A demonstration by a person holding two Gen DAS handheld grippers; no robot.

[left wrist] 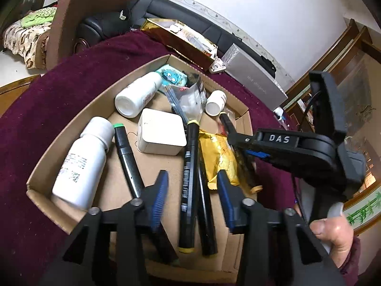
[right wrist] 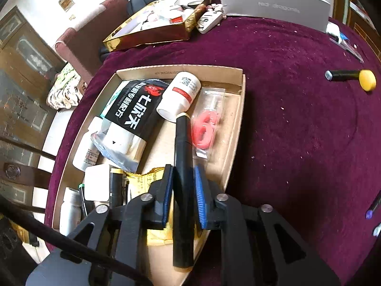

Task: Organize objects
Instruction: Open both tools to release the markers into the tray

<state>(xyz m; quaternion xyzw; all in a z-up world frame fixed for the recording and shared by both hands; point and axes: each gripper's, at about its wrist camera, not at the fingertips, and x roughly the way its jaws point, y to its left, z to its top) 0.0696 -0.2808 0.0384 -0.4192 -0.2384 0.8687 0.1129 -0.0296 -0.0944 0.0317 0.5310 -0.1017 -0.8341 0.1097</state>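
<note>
A shallow cardboard box (left wrist: 78, 109) on a maroon tablecloth holds white bottles (left wrist: 81, 159), a white square case (left wrist: 162, 134), black markers (left wrist: 190, 181), a yellow packet (left wrist: 219, 159) and plastic bags. My left gripper (left wrist: 190, 190) is open just above the markers at the box's near end, holding nothing. My right gripper (right wrist: 183, 190) is shut on a black marker (right wrist: 182, 166) over the box's right side (right wrist: 235, 128). The right gripper also shows in the left wrist view (left wrist: 240, 140), its tips on that marker. A black packet (right wrist: 133, 112) and a bag of red rings (right wrist: 204, 128) lie in the box.
A gold-rimmed box (right wrist: 152, 31) and a grey case (right wrist: 273, 4) stand at the table's far edge. A black marker with a yellow cap (right wrist: 350, 76) lies on the cloth (right wrist: 297, 131) to the right. A chair (left wrist: 71, 16) and sofa stand behind.
</note>
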